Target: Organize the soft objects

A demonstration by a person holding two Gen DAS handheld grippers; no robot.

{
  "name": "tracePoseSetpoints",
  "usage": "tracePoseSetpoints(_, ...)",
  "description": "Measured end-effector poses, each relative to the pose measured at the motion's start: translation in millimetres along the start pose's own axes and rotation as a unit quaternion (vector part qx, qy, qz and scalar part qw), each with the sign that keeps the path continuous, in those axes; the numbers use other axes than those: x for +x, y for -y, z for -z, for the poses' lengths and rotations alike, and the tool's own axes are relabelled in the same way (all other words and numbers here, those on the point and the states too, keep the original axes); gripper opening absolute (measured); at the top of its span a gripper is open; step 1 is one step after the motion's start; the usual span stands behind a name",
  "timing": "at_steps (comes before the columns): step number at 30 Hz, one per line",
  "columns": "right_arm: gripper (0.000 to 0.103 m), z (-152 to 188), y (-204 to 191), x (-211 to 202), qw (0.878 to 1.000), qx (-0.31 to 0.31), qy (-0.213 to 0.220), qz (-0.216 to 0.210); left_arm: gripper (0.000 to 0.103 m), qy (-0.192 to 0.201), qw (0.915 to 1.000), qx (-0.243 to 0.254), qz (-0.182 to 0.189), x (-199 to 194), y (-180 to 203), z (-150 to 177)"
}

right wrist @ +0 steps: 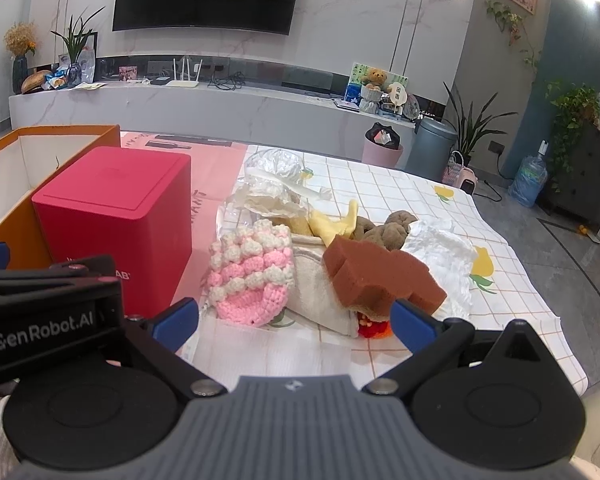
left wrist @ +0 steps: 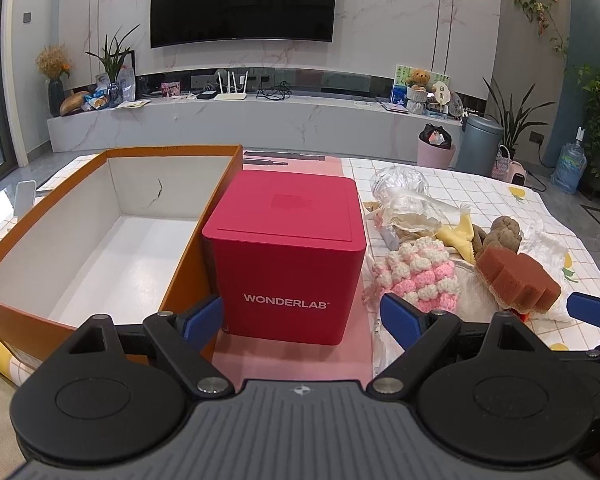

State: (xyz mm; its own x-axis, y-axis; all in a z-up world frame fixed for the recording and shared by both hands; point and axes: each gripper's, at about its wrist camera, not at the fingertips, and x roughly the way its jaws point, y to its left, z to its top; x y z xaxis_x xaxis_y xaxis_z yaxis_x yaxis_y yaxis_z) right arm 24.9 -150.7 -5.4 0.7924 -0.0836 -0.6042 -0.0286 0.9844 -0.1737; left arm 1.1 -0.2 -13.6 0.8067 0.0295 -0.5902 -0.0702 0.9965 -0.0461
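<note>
While both of my grippers hang low over the near edge of the desk (right wrist: 400,200), neither holds anything. My left gripper (left wrist: 302,318) has its blue pads spread wide, one on each side of the red Wonderlab box (left wrist: 288,256), which stands upright on a pink mat (left wrist: 292,354) just in front of it; I see no contact between the pads and the box. Touching the box's left side is the orange cardboard box (left wrist: 100,240), open at the top, with a white inside and a dark crack on its far wall. My right gripper (right wrist: 294,320) is also spread open, its pads apart and bare, pointing at the heap of soft things on the checked tablecloth to the right of the red box. Nearest me in that heap lies the pink and white crocheted piece (right wrist: 252,276), just beside a folded cream towel (right wrist: 320,292). On the towel rests the brown sponge (right wrist: 380,276), tilted, with its notched edge toward me. Under the sponge's near edge something small and red (right wrist: 374,328) peeks out, though it is too hidden to tell what it is. Behind the sponge sit a yellow cloth (right wrist: 332,224), a brown knobbly plush item (right wrist: 392,232) and crumpled white tissue (right wrist: 444,252). Farther back, clear plastic wrapping (right wrist: 276,176) lies bunched on the cloth. From the right wrist view, the black body of my left gripper fills the lower left corner.
</note>
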Motion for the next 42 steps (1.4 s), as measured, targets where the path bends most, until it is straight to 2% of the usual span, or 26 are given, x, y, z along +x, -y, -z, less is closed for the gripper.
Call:
tracePoseSetpoints(21,0.100,6,3,13,0.999,0.012,-0.028,-0.013,0.103,-0.015,0.9997,0.014,-0.014,5,5,2)
tracePoseSetpoints(24,0.100,6,9,20,0.999,0.022,-0.047,-0.015,0.103,-0.006,0.9995,0.026,-0.015,6,8,2)
tracePoseSetpoints(28,0.100,10,19,31,0.998,0.020,-0.063,0.002,0.103,-0.021,0.9992,0.031,-0.015,16,6,5)
tracePoseSetpoints(31,0.100,14,27,41,0.995,0.042,-0.085,-0.015,0.103,-0.022,0.9991,0.032,-0.018,21,4,9)
tracePoseSetpoints(34,0.100,21,25,52,0.993,0.046,-0.100,-0.035,0.103,-0.024,0.9988,0.042,-0.011,24,3,12)
tracePoseSetpoints(39,0.100,29,7,72,0.992,0.013,-0.113,-0.055,0.103,-0.016,0.9962,0.084,0.016,23,8,17)
tracePoseSetpoints(42,0.100,32,0,84,0.991,0.012,-0.114,-0.067,0.102,-0.018,0.9946,0.081,0.062,18,-2,15)
